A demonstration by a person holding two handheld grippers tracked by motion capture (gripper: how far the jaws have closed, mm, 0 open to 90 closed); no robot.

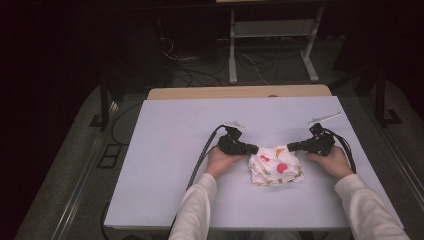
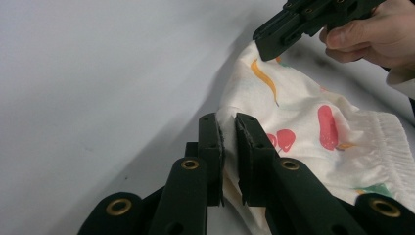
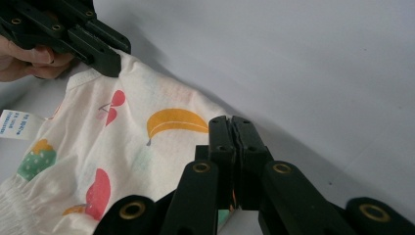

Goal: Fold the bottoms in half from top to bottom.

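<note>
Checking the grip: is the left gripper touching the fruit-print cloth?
Touching: the left gripper view shows the left gripper with jaws pinching the cloth's edge.

Soft white cloth garment (image 1: 276,167) at centre frame, matt weave, printed fruit shapes, gathered ribbed hem. Matt black plastic left claw (image 2: 229,142) and right claw (image 3: 231,142), brass-coloured metal rivets at the joints. Smooth, matt pale desk (image 1: 165,160); bare wood edge along the top.
</note>
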